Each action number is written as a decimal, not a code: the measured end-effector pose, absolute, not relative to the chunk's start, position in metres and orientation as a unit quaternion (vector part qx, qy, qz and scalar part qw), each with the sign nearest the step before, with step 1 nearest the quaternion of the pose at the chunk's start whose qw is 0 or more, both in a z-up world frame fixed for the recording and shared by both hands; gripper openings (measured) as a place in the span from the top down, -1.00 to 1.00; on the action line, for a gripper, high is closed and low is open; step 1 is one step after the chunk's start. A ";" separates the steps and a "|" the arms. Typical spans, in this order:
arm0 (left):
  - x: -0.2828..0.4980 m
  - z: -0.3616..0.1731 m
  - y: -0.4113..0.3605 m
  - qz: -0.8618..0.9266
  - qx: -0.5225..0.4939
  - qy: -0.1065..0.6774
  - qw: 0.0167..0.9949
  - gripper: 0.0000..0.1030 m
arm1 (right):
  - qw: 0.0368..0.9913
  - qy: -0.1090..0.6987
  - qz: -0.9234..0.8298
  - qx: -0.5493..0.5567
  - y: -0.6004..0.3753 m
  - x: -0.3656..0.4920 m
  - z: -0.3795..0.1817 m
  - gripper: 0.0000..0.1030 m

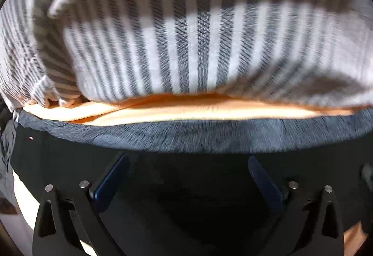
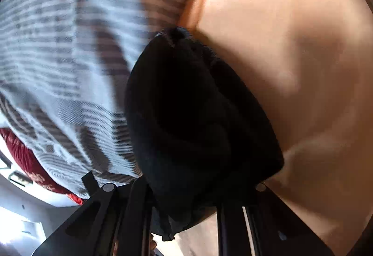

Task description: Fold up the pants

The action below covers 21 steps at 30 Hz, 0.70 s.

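The dark pants (image 1: 186, 169) lie spread under my left gripper (image 1: 188, 162), with a grey heathered waistband (image 1: 186, 137) along their far edge. The left fingers (image 1: 112, 176) stand wide apart over the dark cloth and hold nothing. In the right wrist view, my right gripper (image 2: 186, 186) is shut on a bunched fold of the black pants (image 2: 198, 116), which covers its fingertips and hangs in front of the camera.
A grey and white striped blanket (image 1: 186, 46) is piled just beyond the waistband and fills the left of the right wrist view (image 2: 70, 58). An orange sheet (image 1: 186, 111) covers the surface (image 2: 291, 46). A red cloth (image 2: 30, 162) lies at the lower left.
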State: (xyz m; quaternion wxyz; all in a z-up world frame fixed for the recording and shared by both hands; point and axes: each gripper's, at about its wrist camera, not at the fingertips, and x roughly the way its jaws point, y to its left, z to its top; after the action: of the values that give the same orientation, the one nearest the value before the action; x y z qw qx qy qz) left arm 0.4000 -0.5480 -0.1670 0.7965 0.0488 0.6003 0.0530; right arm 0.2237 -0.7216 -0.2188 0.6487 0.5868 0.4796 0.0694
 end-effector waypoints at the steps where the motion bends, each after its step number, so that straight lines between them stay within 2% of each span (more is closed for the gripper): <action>1: 0.393 -0.164 -0.549 0.047 0.054 0.600 0.797 -1.00 | 0.651 0.474 0.079 0.587 -0.719 0.225 -0.212 0.73; 12: 0.341 -0.182 -0.562 0.009 0.049 0.608 0.792 -1.00 | 0.701 0.464 0.159 0.518 -0.667 0.240 -0.133 0.73; 15: 0.346 -0.178 -0.540 -0.001 0.023 0.629 0.777 -1.00 | 0.721 0.468 0.174 0.481 -0.640 0.245 -0.109 0.73; 21: 0.339 -0.138 -0.471 -0.015 0.013 0.602 0.798 -1.00 | 0.761 0.496 0.181 0.378 -0.563 0.251 -0.069 0.72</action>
State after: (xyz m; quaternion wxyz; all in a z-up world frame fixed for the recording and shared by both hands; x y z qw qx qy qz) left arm 0.3388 -0.4714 -0.1383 0.7980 0.0132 0.6023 -0.0154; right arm 0.2513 -0.5626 -0.0694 0.7607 0.3776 0.4960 0.1806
